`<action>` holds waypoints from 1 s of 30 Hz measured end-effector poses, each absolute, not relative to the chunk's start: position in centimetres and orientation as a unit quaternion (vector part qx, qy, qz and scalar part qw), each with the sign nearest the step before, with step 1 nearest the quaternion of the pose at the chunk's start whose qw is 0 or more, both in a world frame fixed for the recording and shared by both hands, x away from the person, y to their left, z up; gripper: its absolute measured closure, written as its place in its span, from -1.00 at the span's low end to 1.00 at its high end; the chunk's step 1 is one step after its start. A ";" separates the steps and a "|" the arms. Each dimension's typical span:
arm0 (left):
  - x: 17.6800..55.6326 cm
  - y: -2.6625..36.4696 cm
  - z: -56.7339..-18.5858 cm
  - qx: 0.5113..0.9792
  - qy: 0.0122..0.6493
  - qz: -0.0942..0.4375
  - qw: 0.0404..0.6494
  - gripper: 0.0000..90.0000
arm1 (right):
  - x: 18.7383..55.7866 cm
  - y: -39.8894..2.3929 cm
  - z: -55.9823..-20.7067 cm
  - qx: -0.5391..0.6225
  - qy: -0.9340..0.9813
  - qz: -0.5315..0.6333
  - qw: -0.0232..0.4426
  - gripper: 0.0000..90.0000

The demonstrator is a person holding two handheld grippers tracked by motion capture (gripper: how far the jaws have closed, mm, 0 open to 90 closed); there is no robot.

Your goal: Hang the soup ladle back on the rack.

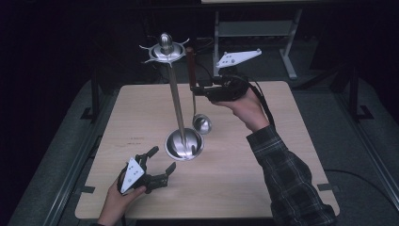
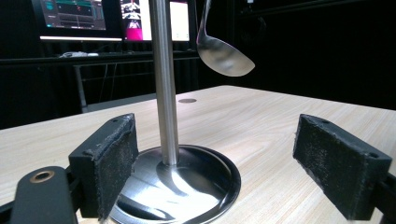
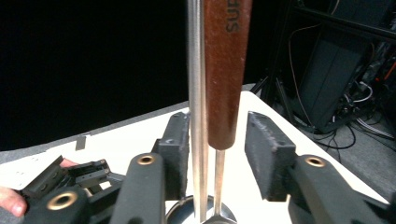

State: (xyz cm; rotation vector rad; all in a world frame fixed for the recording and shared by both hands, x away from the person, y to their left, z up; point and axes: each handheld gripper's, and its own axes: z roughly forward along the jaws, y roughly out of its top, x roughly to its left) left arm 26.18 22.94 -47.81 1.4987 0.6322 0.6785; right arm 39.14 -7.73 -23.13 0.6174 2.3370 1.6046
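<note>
Steel utensil stand [image 1: 178,101] stands mid-table; the ladle [image 1: 201,123] hangs at its 3 o'clock between the right gripper's [image 1: 194,89] narrowly parted jaws, contact unclear. Left gripper [image 1: 163,161], at 7 o'clock, gapes wide.

Looks like a lab or recording studio, not anybody's home. Whole room's blacked out with dark walls, and there's just one light wood table [image 1: 226,183] lit up in the middle. Monitors [image 2: 112,18] glow on a desk behind it, and off to the side there's equipment with loose cables [image 3: 345,126] and metal stands [image 1: 289,52].
</note>
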 end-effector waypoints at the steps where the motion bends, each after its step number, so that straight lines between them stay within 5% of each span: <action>1: 26.2 22.9 -47.8 0.655 0.278 0.296 0.637 -0.70 | 39.1 -7.9 -23.2 0.213 0.799 0.549 0.121 0.24; 16: 26.2 22.9 -47.8 0.655 0.279 0.296 0.637 -0.70 | 38.6 -10.1 -25.0 0.244 0.800 0.534 0.128 -0.18; 30: 26.3 22.9 -47.9 0.650 0.283 0.295 0.640 -0.70 | 37.5 -13.2 -27.9 0.278 0.794 0.523 0.134 -0.37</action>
